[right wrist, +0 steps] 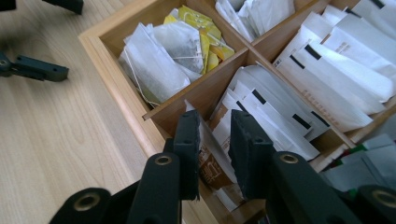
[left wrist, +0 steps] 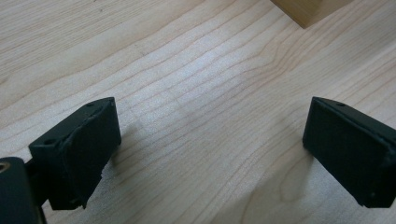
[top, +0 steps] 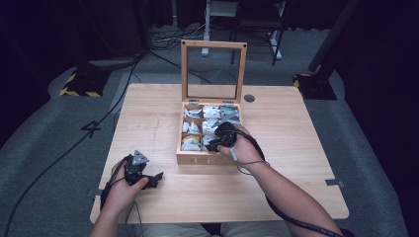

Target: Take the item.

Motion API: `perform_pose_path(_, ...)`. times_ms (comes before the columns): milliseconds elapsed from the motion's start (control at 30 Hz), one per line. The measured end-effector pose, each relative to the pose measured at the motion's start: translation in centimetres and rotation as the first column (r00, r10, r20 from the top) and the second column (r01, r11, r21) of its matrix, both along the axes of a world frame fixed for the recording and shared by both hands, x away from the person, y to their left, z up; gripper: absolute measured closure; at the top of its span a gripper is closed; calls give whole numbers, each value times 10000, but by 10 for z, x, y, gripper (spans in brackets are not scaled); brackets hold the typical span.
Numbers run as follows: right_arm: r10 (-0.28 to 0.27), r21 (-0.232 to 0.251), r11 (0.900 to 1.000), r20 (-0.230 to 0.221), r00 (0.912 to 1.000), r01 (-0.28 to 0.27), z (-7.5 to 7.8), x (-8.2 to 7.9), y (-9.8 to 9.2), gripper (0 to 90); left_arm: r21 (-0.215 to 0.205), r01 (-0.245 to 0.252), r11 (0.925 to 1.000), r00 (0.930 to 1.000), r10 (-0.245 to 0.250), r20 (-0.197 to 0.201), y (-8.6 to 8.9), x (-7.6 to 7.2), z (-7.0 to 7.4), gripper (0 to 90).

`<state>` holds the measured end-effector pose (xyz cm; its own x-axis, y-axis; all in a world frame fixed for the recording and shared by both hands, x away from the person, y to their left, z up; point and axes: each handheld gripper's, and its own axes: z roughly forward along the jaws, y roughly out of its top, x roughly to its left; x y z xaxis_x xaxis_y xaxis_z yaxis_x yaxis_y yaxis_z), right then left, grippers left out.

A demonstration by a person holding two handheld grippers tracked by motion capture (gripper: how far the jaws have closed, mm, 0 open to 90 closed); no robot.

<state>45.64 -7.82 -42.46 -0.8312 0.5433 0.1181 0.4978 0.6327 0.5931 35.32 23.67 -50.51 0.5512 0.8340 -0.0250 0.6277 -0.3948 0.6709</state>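
Note:
A wooden tea box (top: 205, 159) stands mid-table with its glass-paned lid (top: 213, 69) upright. Its compartments hold white sachets and tea bags. My right gripper (top: 217, 140) dips into a front compartment of the box. In the right gripper view its jaws (right wrist: 215, 135) stand narrowly apart around a white and brown sachet (right wrist: 212, 161), which leans on the left jaw with a gap to the other. Yellow-tagged tea bags (right wrist: 187, 37) fill the neighbouring compartment. My left gripper (top: 153, 178) rests on the table at the front left, open (left wrist: 210, 149), with bare wood between its jaws.
The box's corner (left wrist: 303, 9) shows just beyond the left gripper. A round cable hole (top: 249, 98) sits at the table's back edge. Cables trail over the grey floor behind, and a yellow-black base (top: 79, 85) stands at the far left.

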Motion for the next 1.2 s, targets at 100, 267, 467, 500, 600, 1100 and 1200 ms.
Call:
perform_pose_path(100, -47, -279, 9996, -88, 10000, 45, -2, 1, 5, 761, -6, -1, 10000, 10000, 1, 1, 0, 0, 0, 48)
perform_pose_path(267, -99, -460, 9989, -353, 9993, 83, -3, 3, 8, 797, -5, -2, 10000, 10000, 2, 0, 0, 0, 0, 48)
perform_pose_path(467, 80, -738, 9972, -538, 9985, -120, -2, 1, 9, 900, -2, -2, 10000, 10000, 2, -17, 0, 0, 0, 47)
perform_pose_path(500, 115, -744, 9971, -504, 9987, -152, -2, 1, 9, 900, -3, -1, 10000, 10000, 1, -17, 0, 0, 0, 47)
perform_pose_path(600, 193, -676, 9975, -322, 9993, -214, 2, 0, 7, 900, -37, -7, 10000, 10000, 7, -14, 0, 0, 0, 47)
perform_pose_path(1100, -65, 393, 9992, 771, 9970, 35, 35, -1, -7, 900, -11, 0, 10000, 10000, 0, -26, 0, 0, 0, 46)
perform_pose_path(1200, -206, 713, 9974, 979, 9950, 137, 43, -3, -12, 900, -13, 1, 10000, 10000, -1, -31, 0, 0, 0, 46)
